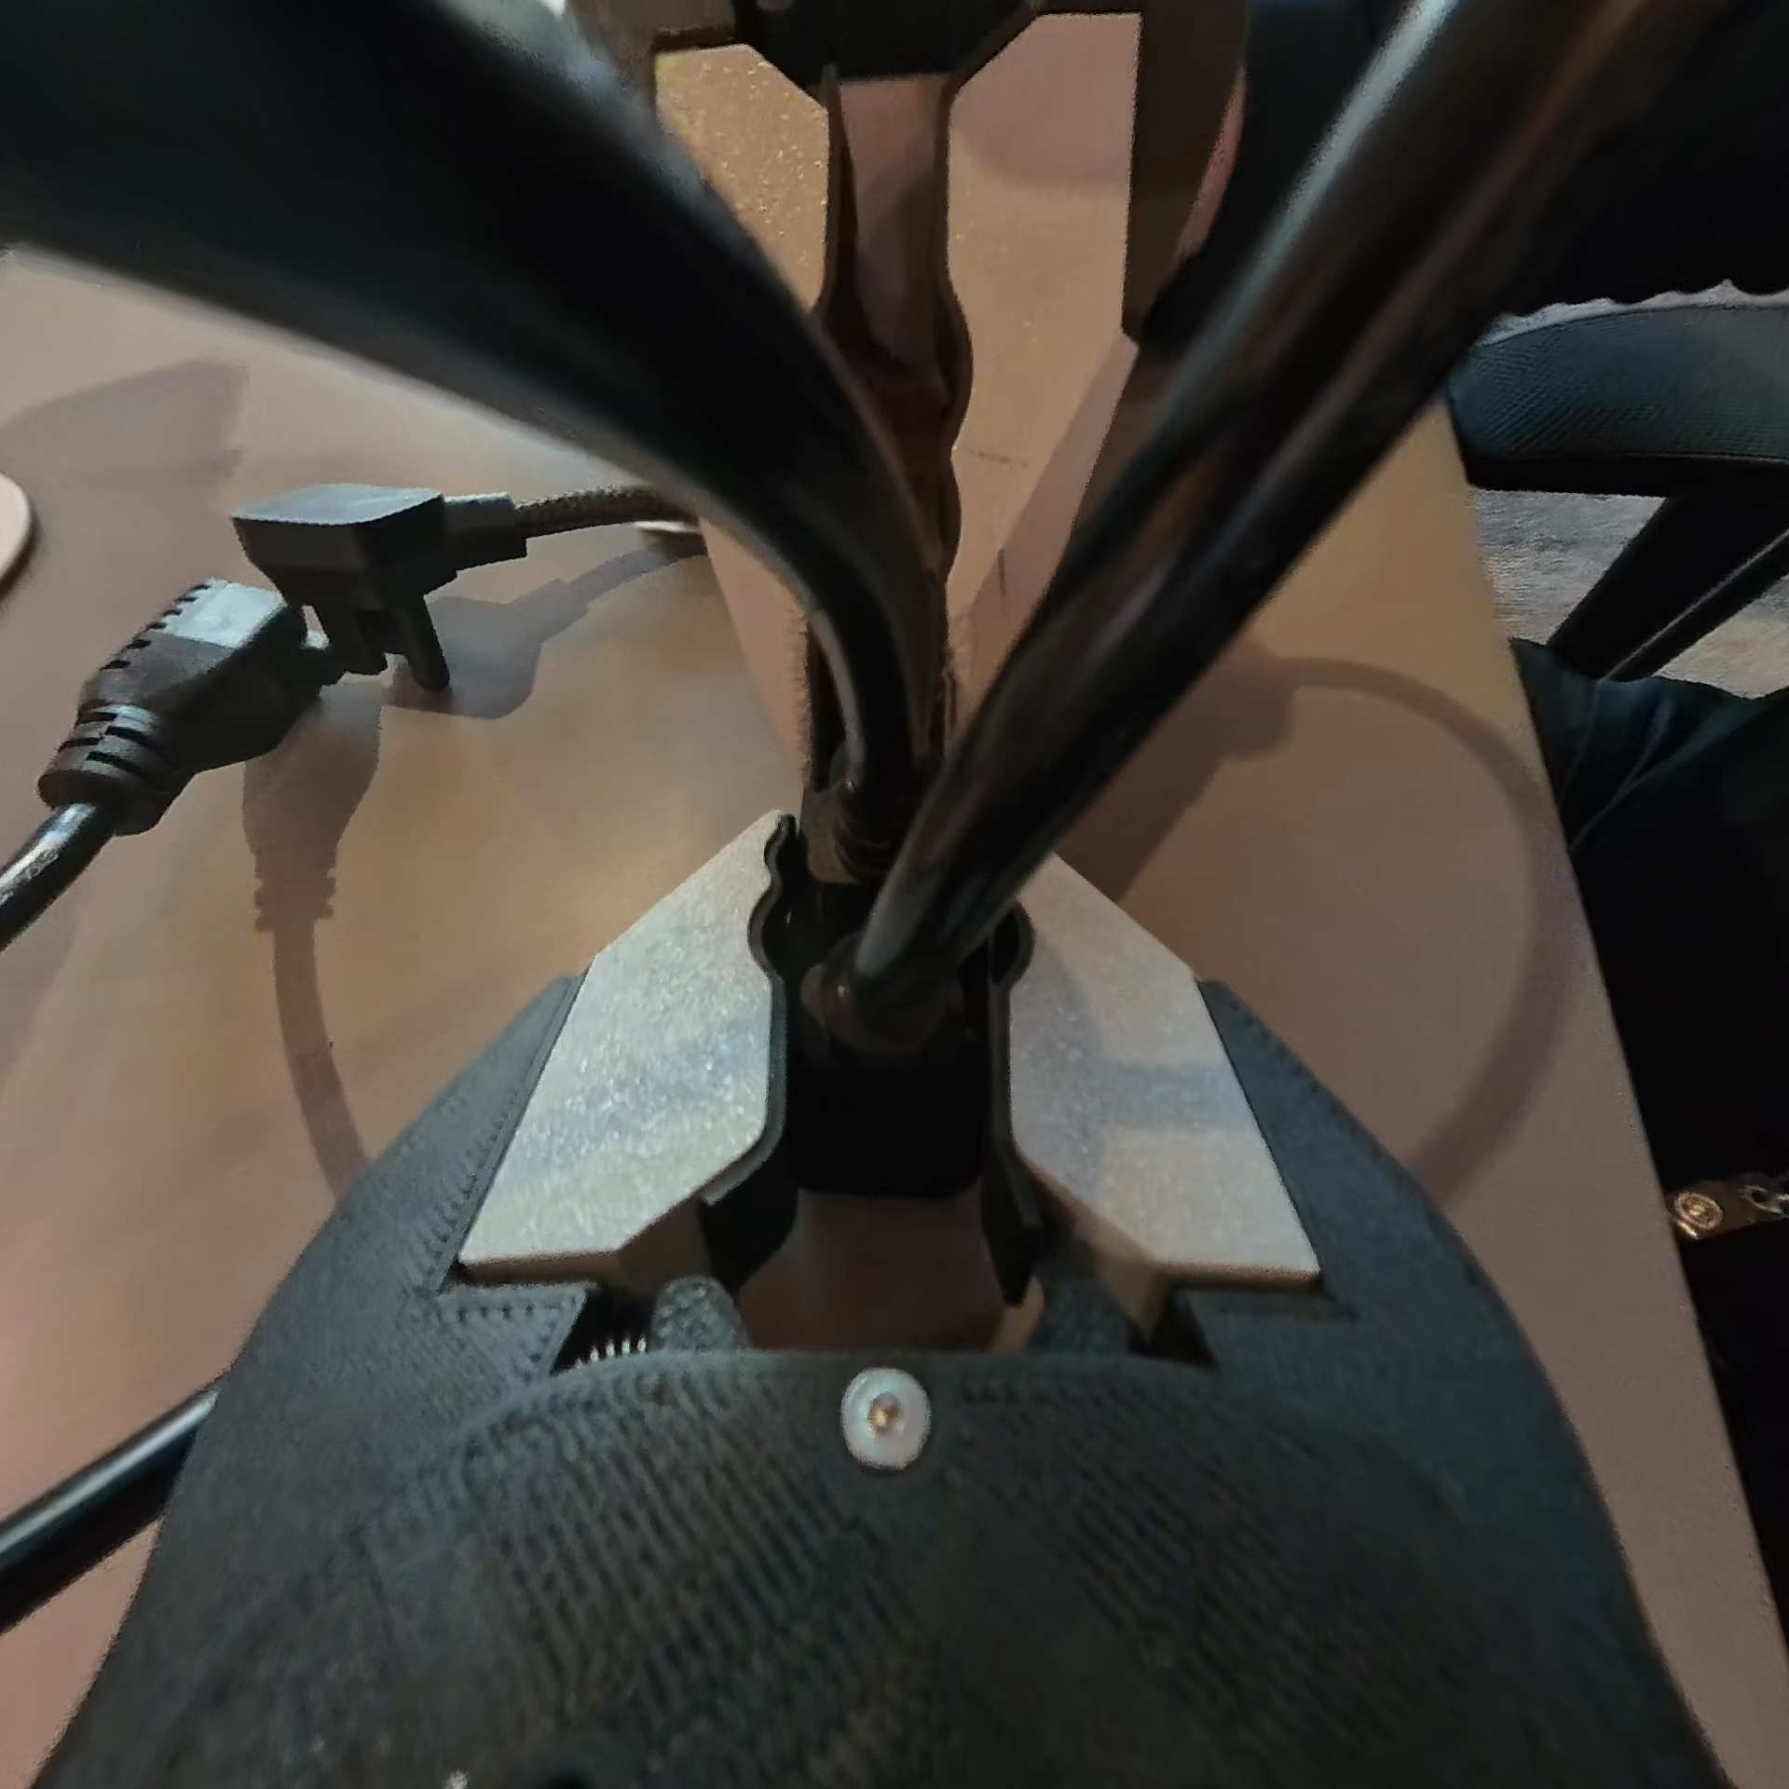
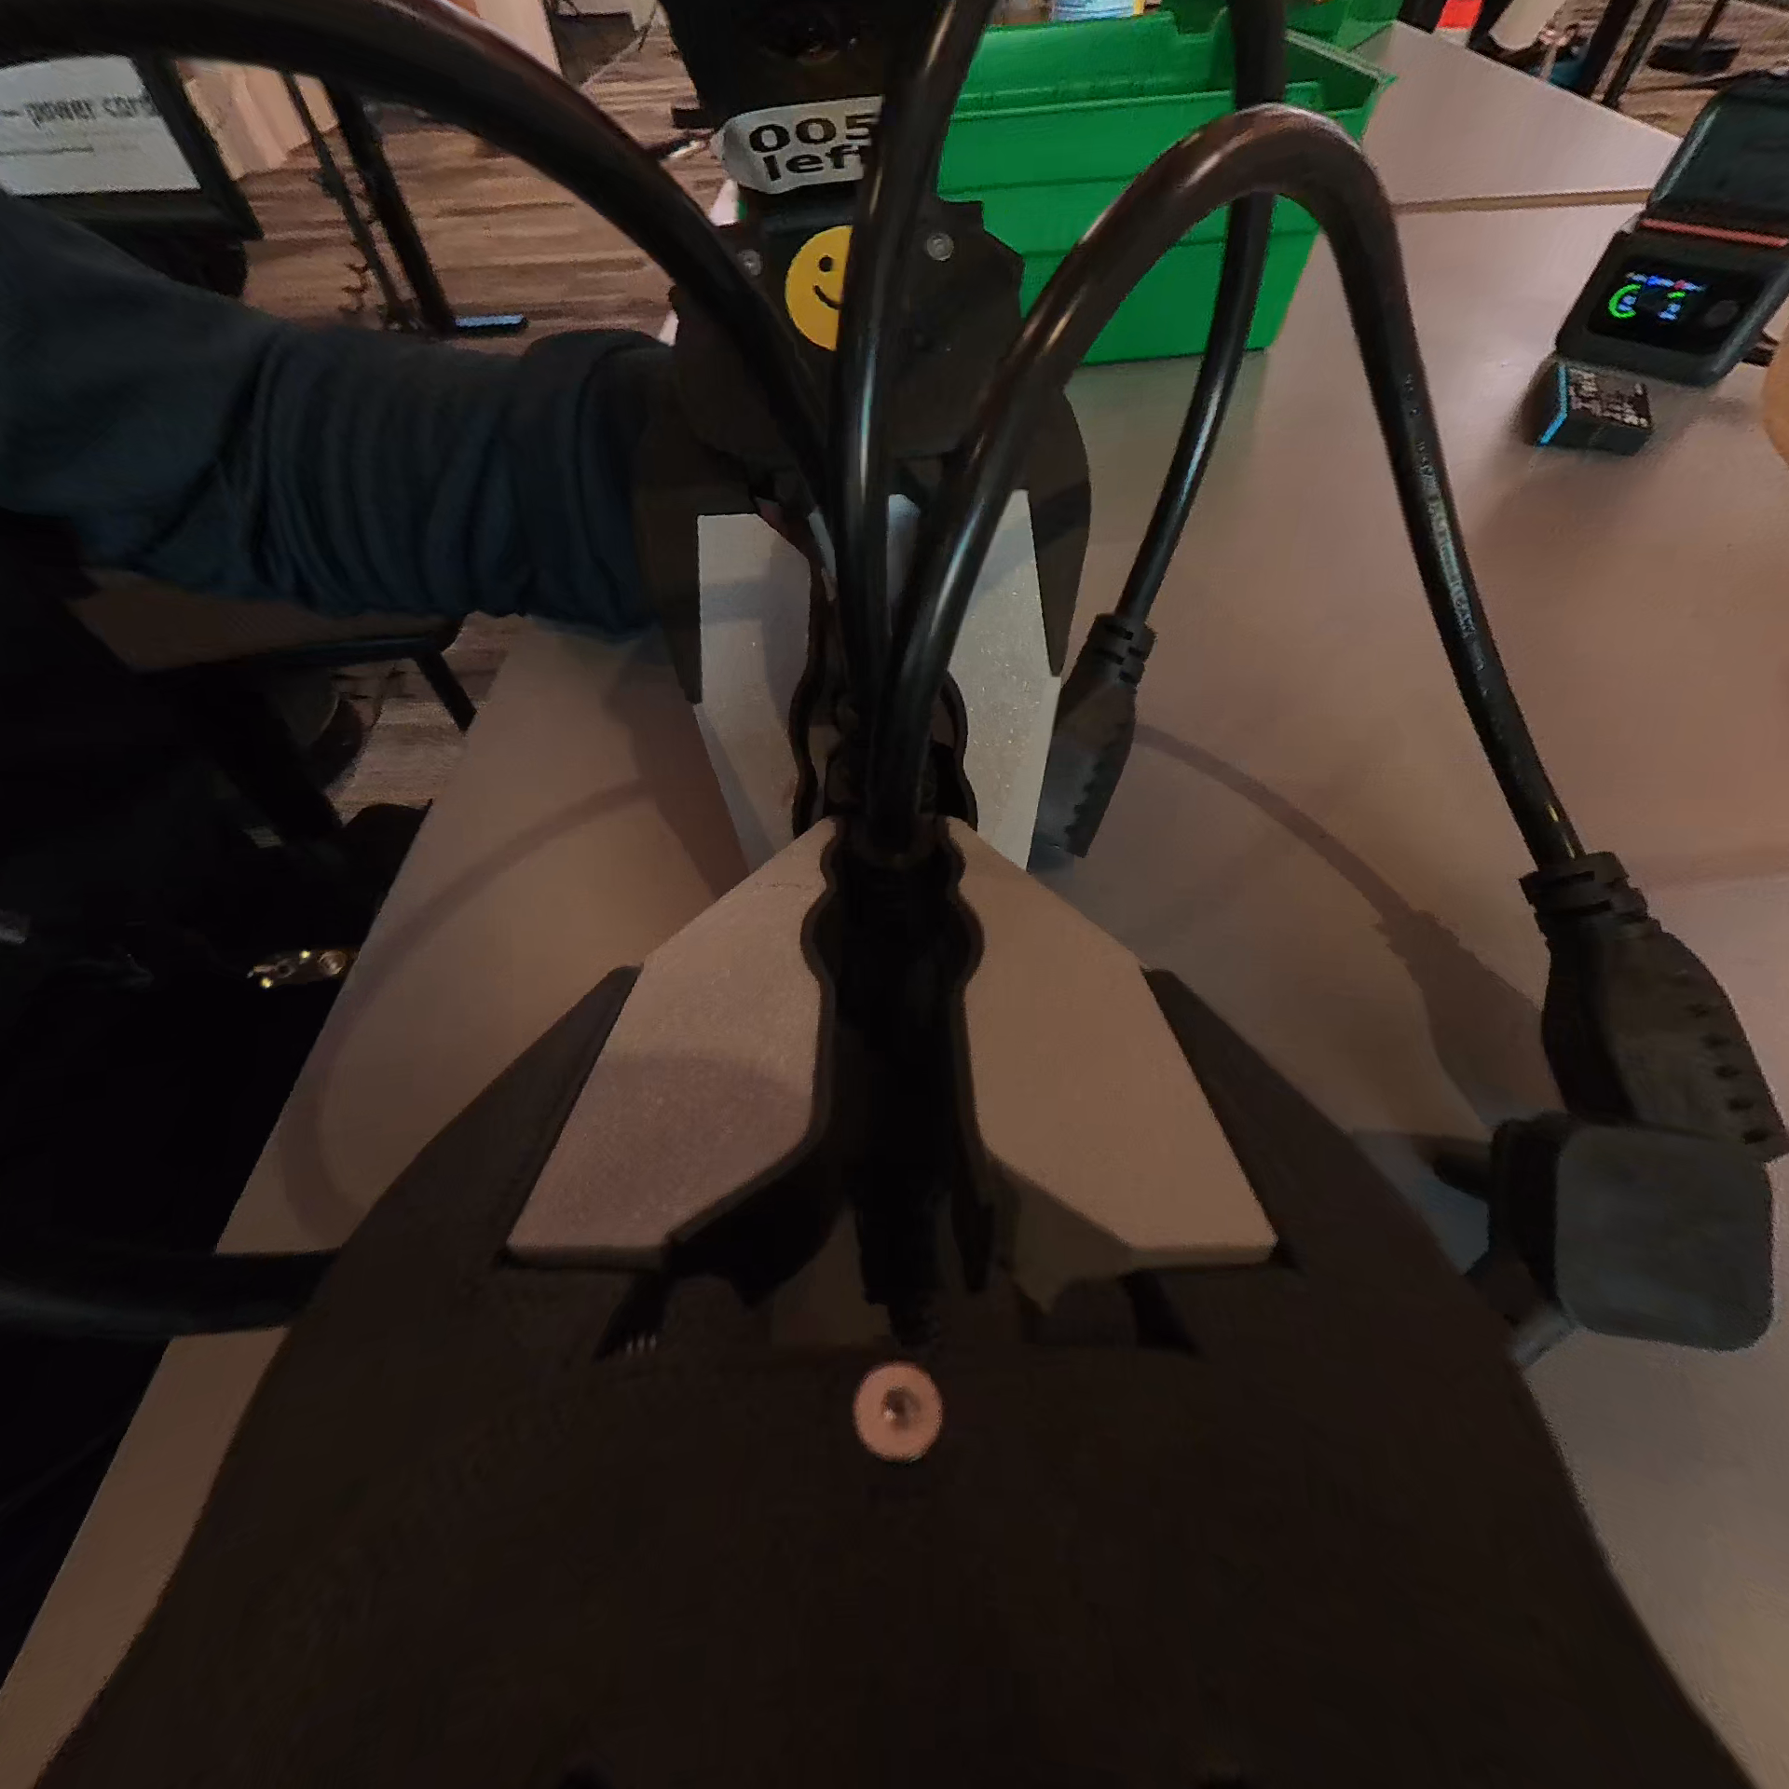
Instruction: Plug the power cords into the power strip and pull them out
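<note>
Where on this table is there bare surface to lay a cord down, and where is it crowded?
Bare tabletop lies between the arching power cord and the green bin. It is crowded where the left gripper and right gripper meet nose to nose, each shut on black cords, and around the loose plug and connector.

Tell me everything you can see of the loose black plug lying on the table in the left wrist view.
The black plug is a blocky matte plastic body with dark prongs angled down onto the tan table. A braided cord leaves its back toward the right. Another black cord's ribbed connector butts against its near left side. No gripper touches it.
</note>
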`<state>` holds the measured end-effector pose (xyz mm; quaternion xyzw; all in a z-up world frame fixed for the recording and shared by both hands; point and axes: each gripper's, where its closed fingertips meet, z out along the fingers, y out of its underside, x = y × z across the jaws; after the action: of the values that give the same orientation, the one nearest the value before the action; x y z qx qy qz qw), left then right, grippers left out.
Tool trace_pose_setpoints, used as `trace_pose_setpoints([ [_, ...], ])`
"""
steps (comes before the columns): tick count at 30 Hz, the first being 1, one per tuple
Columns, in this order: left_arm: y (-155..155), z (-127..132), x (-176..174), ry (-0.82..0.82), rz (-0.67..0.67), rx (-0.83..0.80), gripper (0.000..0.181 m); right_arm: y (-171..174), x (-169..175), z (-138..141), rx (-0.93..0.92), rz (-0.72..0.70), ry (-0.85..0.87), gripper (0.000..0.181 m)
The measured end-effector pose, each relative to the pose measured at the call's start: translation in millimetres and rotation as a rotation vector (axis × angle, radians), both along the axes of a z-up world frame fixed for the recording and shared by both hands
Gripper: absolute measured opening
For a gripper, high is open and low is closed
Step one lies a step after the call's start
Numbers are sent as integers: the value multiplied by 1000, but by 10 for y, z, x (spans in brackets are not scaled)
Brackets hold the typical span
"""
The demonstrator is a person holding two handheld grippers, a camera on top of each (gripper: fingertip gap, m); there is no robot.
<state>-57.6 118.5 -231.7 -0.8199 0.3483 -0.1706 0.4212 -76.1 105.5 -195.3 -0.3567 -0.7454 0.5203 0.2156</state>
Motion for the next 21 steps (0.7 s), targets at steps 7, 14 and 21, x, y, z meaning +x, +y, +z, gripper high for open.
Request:
trace_pose_setpoints([
  [7,66,1,-52,-58,1,-50,39,54,-111,11,-39,-55,-18,14],
  [14,168,-63,-3,47,-20,-13,39,66,-132,8,-9,-62,2,14],
  [21,197,13,30,-31,-7,-22,40,61,-177,128,-71,-94,49,11],
])
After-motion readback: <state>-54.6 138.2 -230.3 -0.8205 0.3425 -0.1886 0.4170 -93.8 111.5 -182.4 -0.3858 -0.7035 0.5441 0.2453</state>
